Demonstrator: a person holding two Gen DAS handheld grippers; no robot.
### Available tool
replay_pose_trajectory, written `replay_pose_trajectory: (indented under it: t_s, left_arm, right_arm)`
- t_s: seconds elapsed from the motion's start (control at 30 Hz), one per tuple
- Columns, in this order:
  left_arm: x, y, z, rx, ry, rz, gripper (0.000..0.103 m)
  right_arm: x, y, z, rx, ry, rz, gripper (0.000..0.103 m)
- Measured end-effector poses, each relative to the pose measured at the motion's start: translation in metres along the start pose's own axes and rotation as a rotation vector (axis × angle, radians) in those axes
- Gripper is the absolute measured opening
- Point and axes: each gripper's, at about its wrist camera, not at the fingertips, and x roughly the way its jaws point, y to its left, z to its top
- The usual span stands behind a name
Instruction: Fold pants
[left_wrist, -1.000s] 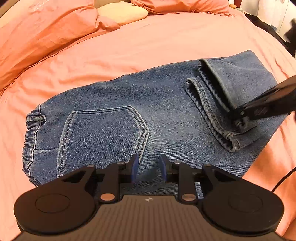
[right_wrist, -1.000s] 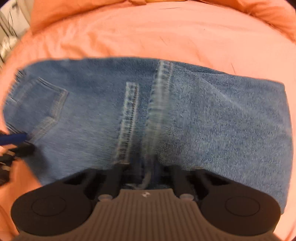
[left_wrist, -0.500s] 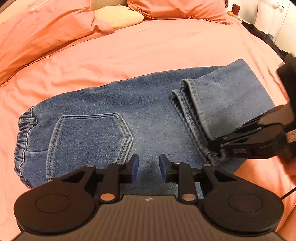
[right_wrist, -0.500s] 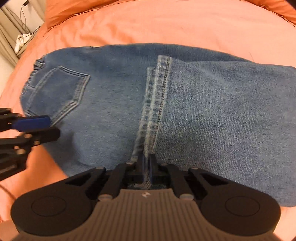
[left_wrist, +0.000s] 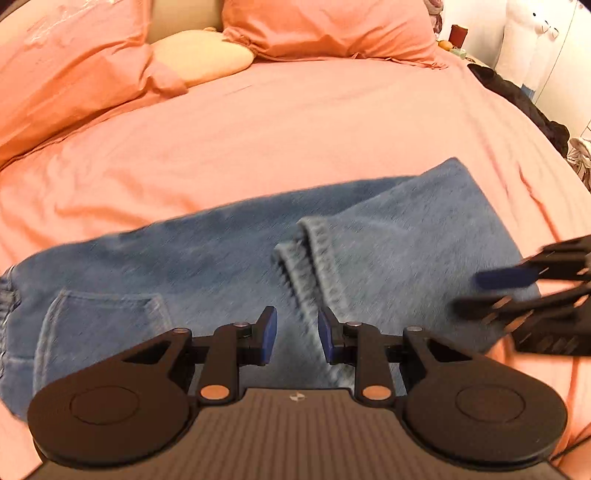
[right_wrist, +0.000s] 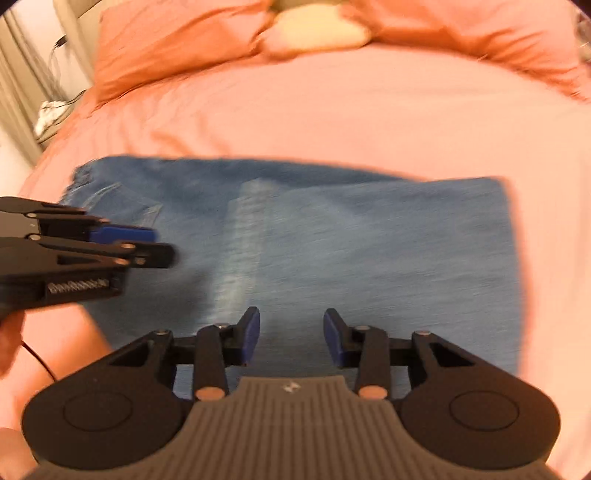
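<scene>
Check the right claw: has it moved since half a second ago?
Yes. The right claw has let go of the jeans' hem, opened, and pulled back toward the near edge, off the hem.

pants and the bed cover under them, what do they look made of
The pants look like blue denim, matte and faded: stitched hems and a patch pocket show. The bed cover looks like soft woven cloth, perhaps cotton, salmon pink, matte and creased; blur hides the weave.
</scene>
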Motion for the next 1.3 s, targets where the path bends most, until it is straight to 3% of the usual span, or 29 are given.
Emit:
replay_pose_trajectory:
  t_s: [0.13, 0.2, 0.27, 0.37, 0.57, 0.67, 0.77, 0.87, 0.97, 1.17, 1.3]
  left_arm:
    - [0.023, -0.02, 0.016, 0.004, 0.012, 0.012, 0.032]
    - [0.036, -0.029, 0.023, 0.005, 0.029, 0.025, 0.032]
    - [0.051, -0.037, 0.026, 0.018, 0.062, 0.042, 0.03]
    - [0.072, -0.044, 0.024, 0.057, 0.124, 0.117, 0.028]
    - [0.087, -0.043, 0.02, 0.063, 0.142, 0.128, 0.03]
    - [0.081, -0.048, 0.018, 0.093, 0.13, 0.15, 0.03]
    - [0.062, -0.044, 0.011, 0.098, 0.105, 0.121, 0.03]
    - [0.04, -0.023, -0.001, 0.066, 0.083, 0.114, 0.03]
    - [0.017, 0.009, -0.013, 0.003, 0.079, 0.137, 0.031]
    - [-0.038, 0.095, -0.036, -0.172, 0.026, 0.202, 0.061]
    - [-0.067, 0.159, -0.058, -0.374, -0.029, 0.21, 0.077]
  right_arm:
    - [-0.01, -0.067, -0.002, 0.047, -0.027, -0.127, 0.032]
    - [-0.009, -0.099, -0.001, 0.077, -0.025, -0.159, 0.017]
    - [-0.003, -0.118, -0.004, 0.085, -0.001, -0.158, 0.011]
    - [0.017, -0.127, -0.014, 0.082, 0.033, -0.123, 0.008]
    - [0.052, -0.121, -0.026, 0.033, 0.048, -0.131, 0.007]
    - [0.042, -0.124, -0.022, 0.058, 0.056, -0.115, 0.006]
    - [0.016, -0.124, -0.03, 0.081, 0.044, -0.081, 0.005]
    - [0.006, -0.114, -0.046, 0.031, 0.053, -0.072, 0.005]
    - [0.021, -0.11, -0.054, 0.019, 0.075, -0.089, 0.005]
    - [0.028, -0.088, -0.039, -0.1, 0.123, -0.163, 0.004]
    - [0.014, -0.054, -0.026, -0.212, 0.062, -0.099, 0.007]
